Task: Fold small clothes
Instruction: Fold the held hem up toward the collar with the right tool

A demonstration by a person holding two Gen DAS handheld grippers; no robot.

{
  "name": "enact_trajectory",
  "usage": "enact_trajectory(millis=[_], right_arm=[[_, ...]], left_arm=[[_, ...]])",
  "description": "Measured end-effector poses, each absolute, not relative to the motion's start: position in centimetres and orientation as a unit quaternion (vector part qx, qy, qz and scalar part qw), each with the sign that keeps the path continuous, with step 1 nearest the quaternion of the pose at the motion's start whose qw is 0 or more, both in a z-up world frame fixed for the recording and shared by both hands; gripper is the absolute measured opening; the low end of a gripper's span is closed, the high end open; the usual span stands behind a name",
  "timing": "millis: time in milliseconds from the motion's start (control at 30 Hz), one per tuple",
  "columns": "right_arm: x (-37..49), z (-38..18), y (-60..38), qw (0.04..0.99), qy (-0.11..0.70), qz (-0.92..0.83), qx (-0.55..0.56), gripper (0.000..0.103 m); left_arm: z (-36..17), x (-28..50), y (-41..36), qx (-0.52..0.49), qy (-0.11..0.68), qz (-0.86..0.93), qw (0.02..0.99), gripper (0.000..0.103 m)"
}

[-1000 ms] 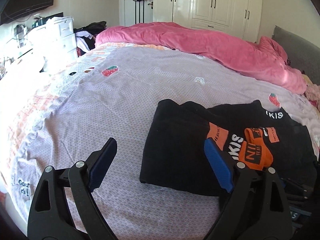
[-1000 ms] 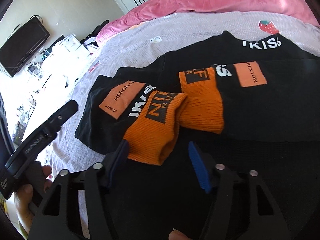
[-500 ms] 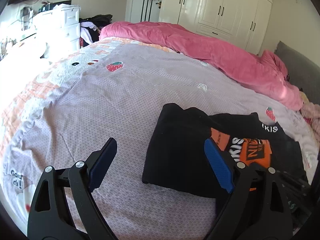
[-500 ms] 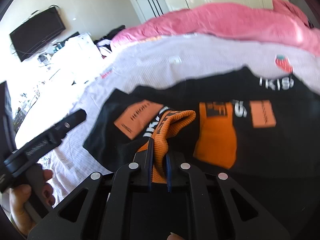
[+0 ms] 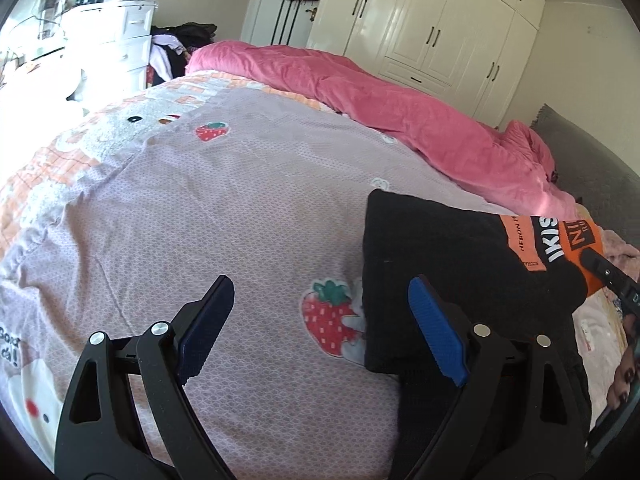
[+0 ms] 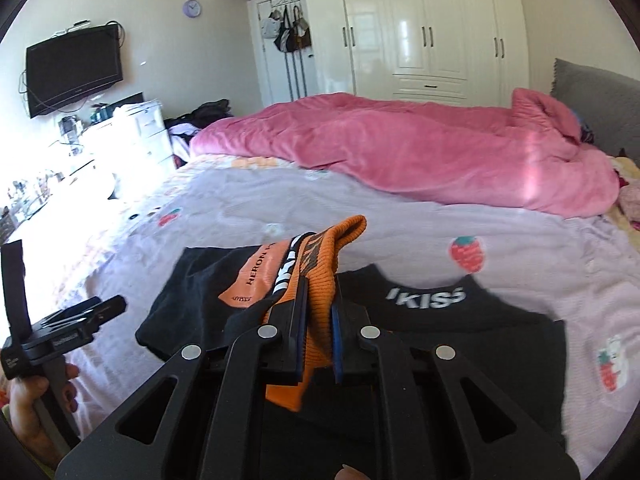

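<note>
1. The black garment lies on the lilac bedspread at the near side of the bed. It is a small knit top with white lettering, orange patches and orange ribbed cuffs. Its left sleeve, ending in an orange cuff, is raised off the body of the garment.

2. The right gripper holds that cuff: its jaws are drawn narrow with the orange rib pinched between them, and the sleeve hangs up and forward from the grip.

3. The left gripper hovers over the bedspread just beside the garment's left edge, jaws wide and holding nothing. Its right pad overlaps the black cloth in view; whether it touches I cannot tell.

4. Handling, as I judge it: the cloth is light, soft and limp, so it will sag and drag whatever is not lifted. The ribbed cuff is thicker and gives a firm pinch. A free hand is best placed at the shoulder or side hem to pin the body flat while the sleeve is laid across.

5. The left wrist view shows the garment's folded left edge, a strawberry print partly tucked under it, and the right gripper's tip at the cuff. The right wrist view alone shows the neckline lettering, the pinch itself, the pink duvet well beyond, and the person's left hand on its handle.
</note>
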State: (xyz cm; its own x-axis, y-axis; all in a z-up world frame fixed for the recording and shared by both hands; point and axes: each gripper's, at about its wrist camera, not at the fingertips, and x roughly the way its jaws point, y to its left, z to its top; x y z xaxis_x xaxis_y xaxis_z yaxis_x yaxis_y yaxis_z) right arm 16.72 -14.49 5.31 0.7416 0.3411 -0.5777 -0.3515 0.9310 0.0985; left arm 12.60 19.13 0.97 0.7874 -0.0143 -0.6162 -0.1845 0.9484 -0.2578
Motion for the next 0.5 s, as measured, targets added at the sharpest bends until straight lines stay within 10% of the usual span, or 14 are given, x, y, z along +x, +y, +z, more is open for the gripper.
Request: enact_trajectory(millis=[500], right_arm=[[15.6,3.1,-20.4,0.941,0.315,0.121,-0.019,0.009]], left_arm=[[0.2,14.6,14.0,-0.161,0.34,-0.051,0.925,0.082]])
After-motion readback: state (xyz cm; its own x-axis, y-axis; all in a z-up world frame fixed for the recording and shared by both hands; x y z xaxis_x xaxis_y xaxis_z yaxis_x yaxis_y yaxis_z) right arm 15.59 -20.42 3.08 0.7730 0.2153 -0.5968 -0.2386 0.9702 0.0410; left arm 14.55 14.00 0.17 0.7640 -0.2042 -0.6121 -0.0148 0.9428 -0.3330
